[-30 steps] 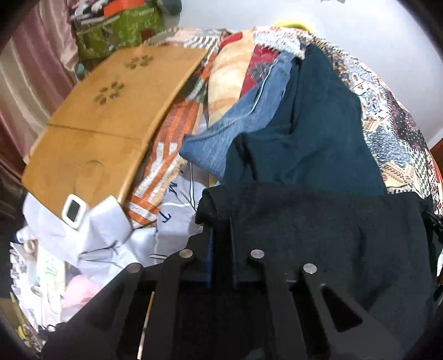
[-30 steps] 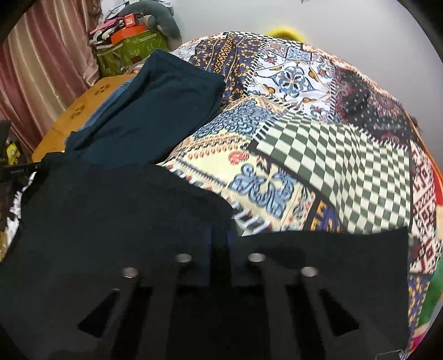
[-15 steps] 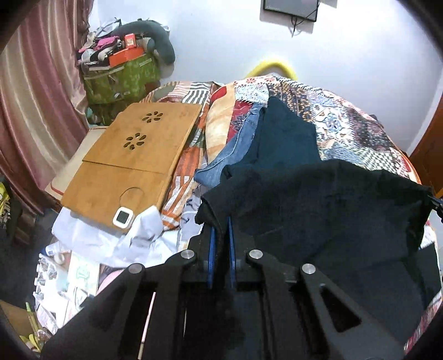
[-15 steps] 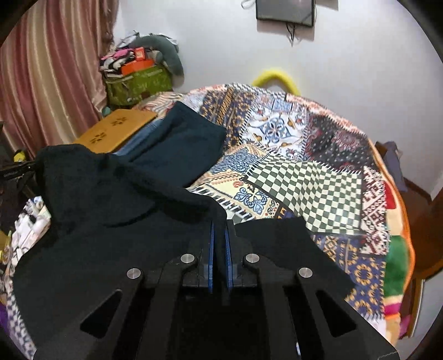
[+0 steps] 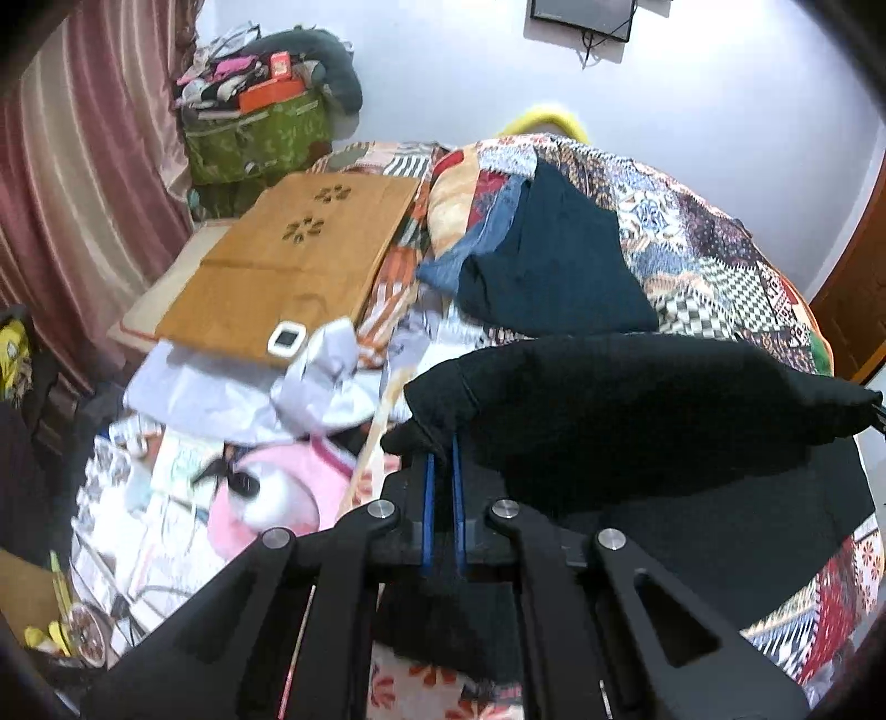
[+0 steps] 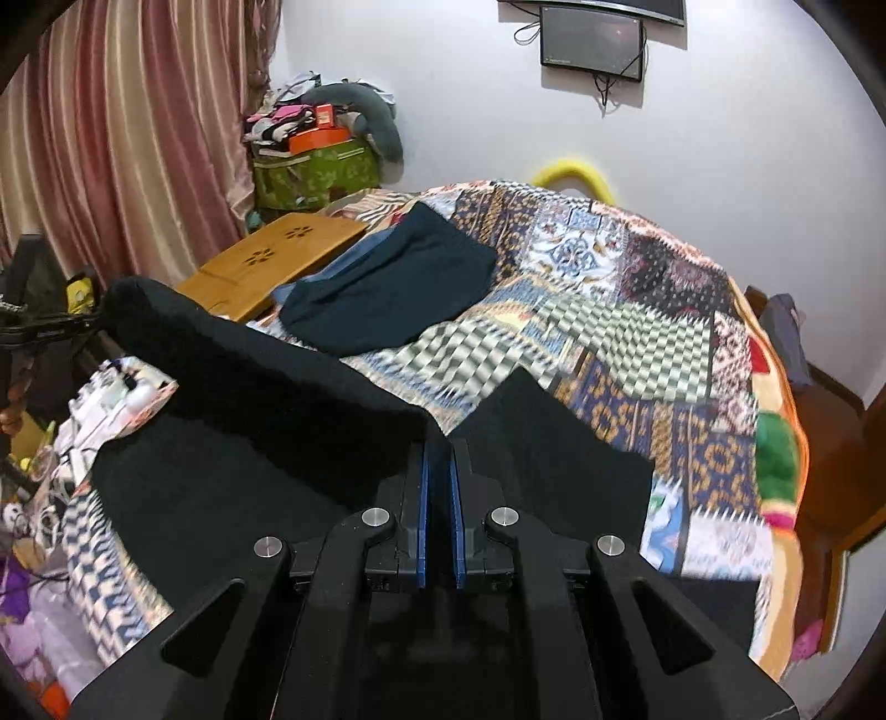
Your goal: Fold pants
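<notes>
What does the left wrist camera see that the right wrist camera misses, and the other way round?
Only the left wrist view shows the pink soft toy and the small white gadget on the wooden board's corner. Only the right wrist view shows the green patch at the bed's far edge. Both show the black pants pinched in a shut gripper, left and right, plus the folded dark teal garment, the wooden board, the patchwork bedspread and the wall screen.
</notes>
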Motion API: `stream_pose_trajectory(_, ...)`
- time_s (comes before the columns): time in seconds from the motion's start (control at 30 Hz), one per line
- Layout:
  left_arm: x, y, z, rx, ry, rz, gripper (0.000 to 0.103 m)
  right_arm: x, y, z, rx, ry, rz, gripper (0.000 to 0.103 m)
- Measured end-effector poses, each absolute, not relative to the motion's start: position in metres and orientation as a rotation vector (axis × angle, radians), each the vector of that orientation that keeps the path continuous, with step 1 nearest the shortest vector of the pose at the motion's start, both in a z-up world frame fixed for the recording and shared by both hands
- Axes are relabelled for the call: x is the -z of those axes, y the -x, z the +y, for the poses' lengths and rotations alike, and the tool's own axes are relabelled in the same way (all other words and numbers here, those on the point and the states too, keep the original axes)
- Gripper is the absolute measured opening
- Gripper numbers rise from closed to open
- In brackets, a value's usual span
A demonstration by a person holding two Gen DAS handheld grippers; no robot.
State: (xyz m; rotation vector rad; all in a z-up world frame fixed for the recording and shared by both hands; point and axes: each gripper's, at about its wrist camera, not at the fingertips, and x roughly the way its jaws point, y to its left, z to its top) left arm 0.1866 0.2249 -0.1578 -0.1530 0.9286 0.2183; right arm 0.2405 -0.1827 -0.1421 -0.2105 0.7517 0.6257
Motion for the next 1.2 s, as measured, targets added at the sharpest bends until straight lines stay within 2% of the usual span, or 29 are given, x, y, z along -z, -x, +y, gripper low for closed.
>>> stream_pose_trajectory(0.13,0.18,-0.163,0.23,-0.245,0.195,0.975,0.001,0.158,-0.218,-0.185,-0.643,0.207,0.783,0.006)
stream_pose_trajectory(0.4,0.235,-0.139,0.234,-0.269,0.246,1.101,0.001,0.199,-0.192,-0.186,-0.632,0.211,0.848,0.006)
stream_pose_trajectory(0.63,0.215,-0.128,0.232,-0.339,0.163,1.049,0.004,0.19,-0.186,-0.194,-0.614,0.217,0.838,0.009)
stream_pose_trajectory(0.7,0.201,-0.128,0.228,-0.344,0.132,1.016,0.01,0.185,-0.185,-0.2,-0.595,0.205,0.838,0.023)
stream_pose_trajectory(0.73,0.195,-0.129,0.225,-0.343,0.116,1.001,0.013,0.181,-0.185,-0.206,-0.589,0.193,0.831,0.026)
stream_pose_trajectory(0.8,0.185,-0.133,0.219,-0.335,0.088,0.976,0.028,0.175,-0.186,-0.214,-0.573,0.172,0.817,0.034)
stream_pose_trajectory(0.9,0.167,-0.147,0.203,-0.309,0.055,0.92,0.044,0.16,-0.194,-0.225,-0.543,0.133,0.793,0.041)
stream_pose_trajectory(0.97,0.157,-0.158,0.195,-0.284,0.057,0.894,0.05,0.15,-0.201,-0.232,-0.528,0.096,0.771,0.042)
stream_pose_trajectory(1.07,0.144,-0.178,0.181,-0.245,0.067,0.855,0.061,0.139,-0.219,-0.238,-0.504,0.061,0.756,0.053)
stream_pose_trajectory(1.1,0.141,-0.185,0.177,-0.234,0.069,0.845,0.063,0.137,-0.224,-0.237,-0.504,0.061,0.756,0.054)
stream_pose_trajectory(1.2,0.137,-0.21,0.16,-0.203,0.057,0.826,0.065,0.137,-0.243,-0.23,-0.522,0.069,0.771,0.056)
